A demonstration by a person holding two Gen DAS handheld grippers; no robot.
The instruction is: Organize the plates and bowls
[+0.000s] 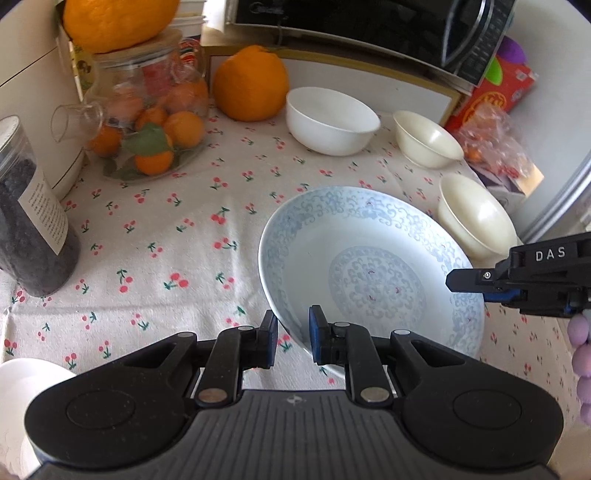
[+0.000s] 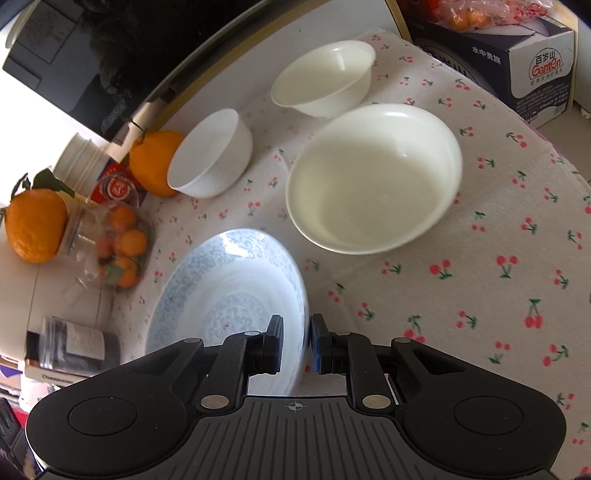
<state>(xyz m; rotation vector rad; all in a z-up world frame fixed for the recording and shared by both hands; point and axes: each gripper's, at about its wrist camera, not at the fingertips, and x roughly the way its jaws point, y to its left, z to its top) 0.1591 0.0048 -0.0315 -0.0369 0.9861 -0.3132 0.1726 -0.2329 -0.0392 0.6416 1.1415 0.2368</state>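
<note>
A blue-patterned plate [image 1: 369,266] is tilted above the cherry-print cloth; it also shows in the right wrist view [image 2: 225,284]. My left gripper [image 1: 293,341] is shut on its near-left rim. My right gripper [image 2: 297,343] is shut on its right rim, and its body shows at the right of the left wrist view [image 1: 517,284]. A white bowl [image 1: 332,120] and two cream bowls [image 1: 424,138] [image 1: 476,216] stand behind the plate. In the right wrist view they are the white bowl [image 2: 212,155], a small cream bowl [image 2: 325,81] and a large cream bowl [image 2: 373,177].
A glass jar of small oranges [image 1: 147,122], a big orange [image 1: 251,83], a dark-filled jar [image 1: 29,221] and a microwave [image 1: 369,26] line the back and left. A white object [image 1: 22,384] sits at the near left. A carton [image 2: 532,66] stands at the right.
</note>
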